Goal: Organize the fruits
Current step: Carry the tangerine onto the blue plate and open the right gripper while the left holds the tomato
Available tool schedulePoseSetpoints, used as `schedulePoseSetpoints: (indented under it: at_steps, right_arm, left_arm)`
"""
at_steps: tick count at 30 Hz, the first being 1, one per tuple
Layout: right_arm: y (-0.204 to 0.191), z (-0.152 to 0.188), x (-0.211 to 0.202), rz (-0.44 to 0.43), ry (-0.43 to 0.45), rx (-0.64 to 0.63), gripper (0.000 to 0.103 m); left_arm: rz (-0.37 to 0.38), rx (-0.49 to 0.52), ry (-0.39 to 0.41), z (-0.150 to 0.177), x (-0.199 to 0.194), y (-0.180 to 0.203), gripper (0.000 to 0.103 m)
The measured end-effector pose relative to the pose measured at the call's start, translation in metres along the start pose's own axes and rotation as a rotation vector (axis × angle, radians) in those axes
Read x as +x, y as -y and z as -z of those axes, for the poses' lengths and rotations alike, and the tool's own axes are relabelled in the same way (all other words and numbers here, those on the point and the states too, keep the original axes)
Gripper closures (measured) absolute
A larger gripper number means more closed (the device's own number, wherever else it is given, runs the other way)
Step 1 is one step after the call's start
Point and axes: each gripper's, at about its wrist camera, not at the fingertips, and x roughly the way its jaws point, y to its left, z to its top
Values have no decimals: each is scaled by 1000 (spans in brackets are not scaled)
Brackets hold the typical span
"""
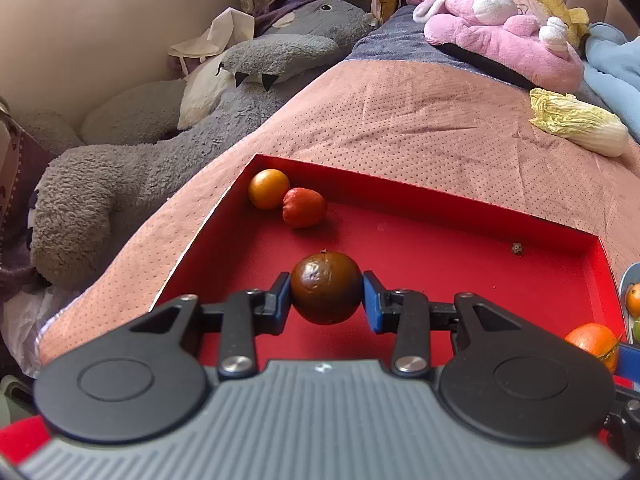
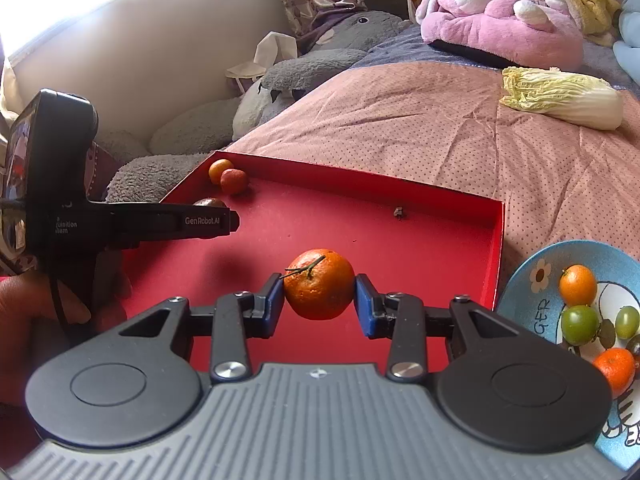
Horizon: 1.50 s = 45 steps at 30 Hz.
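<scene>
Left wrist view, nearest first: the left gripper (image 1: 326, 290) has its blue pads pinching a dark brown round fruit (image 1: 326, 287) from both sides, held above the floor of the red tray (image 1: 440, 240). Farther in, at the tray's far left corner, a small orange fruit (image 1: 269, 189) and a red fruit (image 1: 304, 207) lie touching each other. A small dark speck (image 1: 517, 248) sits near the tray's far wall. Beyond the tray, on the pink bedspread (image 1: 400, 120), a napa cabbage (image 1: 578, 126) lies to the right, with a grey plush toy (image 1: 160, 160) beside the bed on the left and a pink plush toy (image 1: 500, 36) farthest back.

Right wrist view shows the right gripper (image 2: 319, 295) with its jaws clamped on a stemmed tangerine (image 2: 319, 284), also above the red tray. To the right, just beside the tray, a blue plate (image 2: 532, 280) carries an orange fruit (image 2: 578, 285), a green tomato (image 2: 579, 325), a green grape (image 2: 627, 322) and another tangerine (image 2: 614, 368). At left, the other gripper reaches over the tray with the brown fruit partly hidden behind it.
</scene>
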Motion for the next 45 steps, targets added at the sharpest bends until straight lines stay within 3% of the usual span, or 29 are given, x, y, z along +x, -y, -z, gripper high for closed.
schedulePoseSetpoints:
  at_steps: [25, 45]
  right_arm:
    - [13, 23, -51, 55, 32, -10, 60]
    - [38, 38, -69, 75, 55, 38, 60]
  left_arm:
    - [71, 65, 53, 14, -26, 46, 63]
    - [101, 123, 60, 19, -29, 79, 63]
